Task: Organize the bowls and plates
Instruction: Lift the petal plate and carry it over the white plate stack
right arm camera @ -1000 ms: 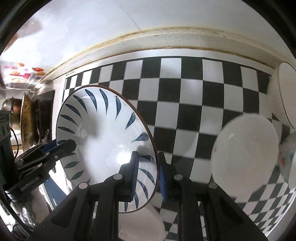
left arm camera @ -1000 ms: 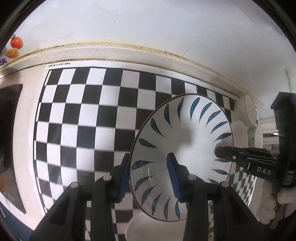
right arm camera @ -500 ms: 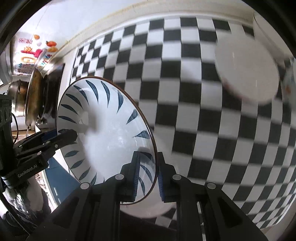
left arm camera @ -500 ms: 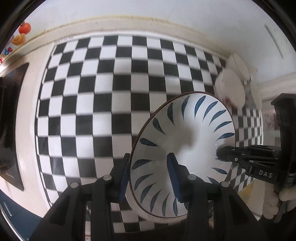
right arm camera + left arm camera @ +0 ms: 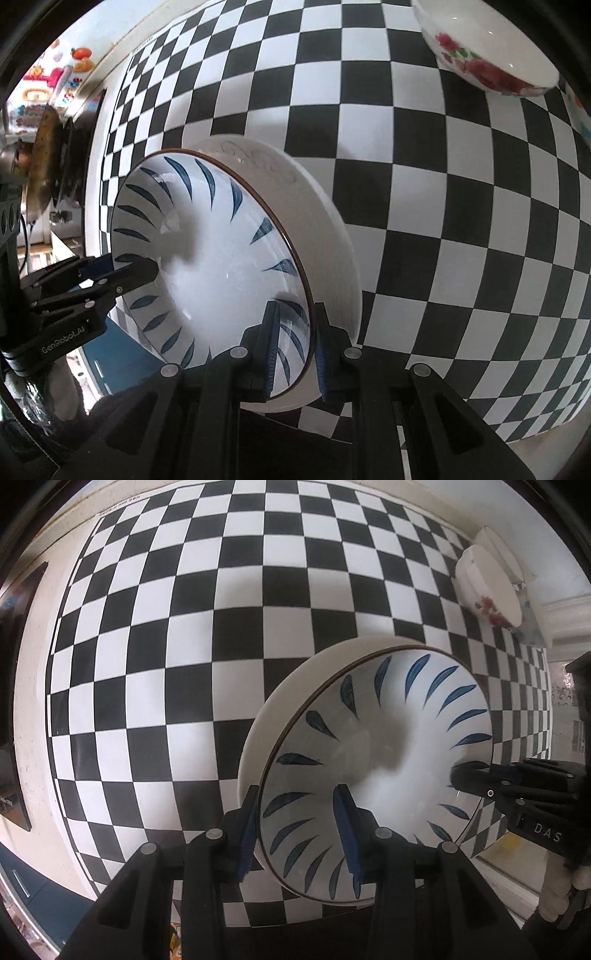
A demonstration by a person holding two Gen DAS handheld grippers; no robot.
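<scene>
- The blue-leaf bowl is held by its rim from two sides: the left gripper is clamped on the near rim, the right gripper on the opposite rim.
- It is carried directly over a plain white plate lying on the checkered mat.
- The stacking step is judged in hand; next, lowering level until seated, then both jaws released.
- A flowered bowl lies well apart.
</scene>
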